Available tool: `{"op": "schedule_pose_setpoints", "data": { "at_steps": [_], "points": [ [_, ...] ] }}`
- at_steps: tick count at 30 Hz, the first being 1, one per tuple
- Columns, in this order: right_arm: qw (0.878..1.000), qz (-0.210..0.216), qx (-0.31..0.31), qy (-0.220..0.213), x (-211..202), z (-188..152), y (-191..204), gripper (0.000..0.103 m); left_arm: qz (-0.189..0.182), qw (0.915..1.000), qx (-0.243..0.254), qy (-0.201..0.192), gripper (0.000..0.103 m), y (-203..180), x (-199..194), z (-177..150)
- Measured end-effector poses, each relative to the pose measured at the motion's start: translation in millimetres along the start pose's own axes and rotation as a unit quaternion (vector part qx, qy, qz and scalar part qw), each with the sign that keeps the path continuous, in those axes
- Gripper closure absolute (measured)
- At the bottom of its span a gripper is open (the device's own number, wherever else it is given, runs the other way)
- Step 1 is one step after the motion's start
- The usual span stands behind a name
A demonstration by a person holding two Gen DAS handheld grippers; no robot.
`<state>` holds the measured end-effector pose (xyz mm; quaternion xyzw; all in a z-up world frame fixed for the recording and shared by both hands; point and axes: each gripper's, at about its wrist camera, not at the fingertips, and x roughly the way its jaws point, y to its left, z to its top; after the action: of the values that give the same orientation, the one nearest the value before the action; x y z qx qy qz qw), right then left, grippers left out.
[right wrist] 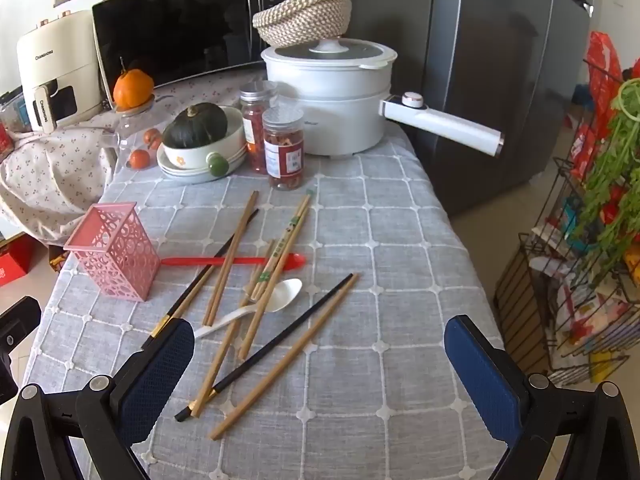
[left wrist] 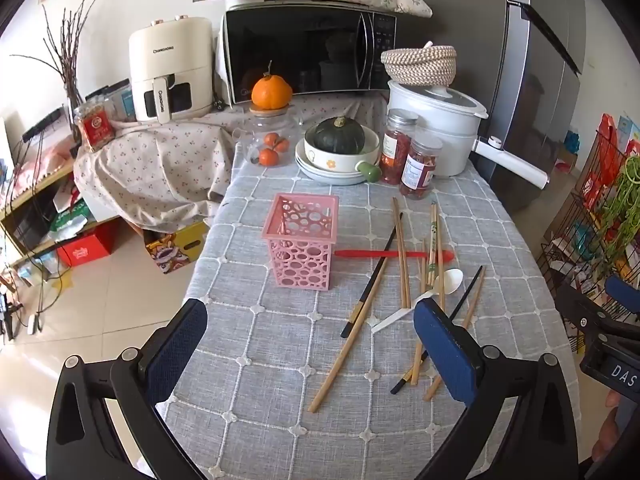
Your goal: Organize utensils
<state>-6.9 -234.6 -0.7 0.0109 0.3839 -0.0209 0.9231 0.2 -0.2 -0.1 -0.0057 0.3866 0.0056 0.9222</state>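
A pink perforated utensil holder [left wrist: 301, 240] stands upright and empty on the grey checked tablecloth; it also shows in the right wrist view [right wrist: 114, 251] at the left. To its right lie several wooden chopsticks [left wrist: 402, 256] [right wrist: 230, 264], black chopsticks [left wrist: 374, 282] [right wrist: 276, 338], a red spoon [left wrist: 394, 255] [right wrist: 234, 261] and a white spoon [left wrist: 430, 294] [right wrist: 264, 304], loosely crossed. My left gripper [left wrist: 310, 350] is open and empty, above the table's near edge. My right gripper [right wrist: 320, 376] is open and empty, just short of the chopstick ends.
At the back stand a bowl with a green squash [left wrist: 339, 140], two red-filled jars [left wrist: 418, 168], a white pot [left wrist: 436, 120] with a long handle, a glass jar with an orange [left wrist: 271, 92], a microwave [left wrist: 304, 52] and an air fryer [left wrist: 170, 68]. A wire rack [right wrist: 580, 260] stands at the right.
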Motion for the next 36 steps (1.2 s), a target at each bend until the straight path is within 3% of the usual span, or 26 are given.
{"op": "schedule_pose_setpoints", "data": {
  "at_steps": [36],
  "points": [
    [1.000,0.001,-0.007,0.010,4.6,-1.1,3.9,0.000,-0.001,1.0000,0.000,-0.004,0.000,3.4,-5.7,0.1]
  ]
}}
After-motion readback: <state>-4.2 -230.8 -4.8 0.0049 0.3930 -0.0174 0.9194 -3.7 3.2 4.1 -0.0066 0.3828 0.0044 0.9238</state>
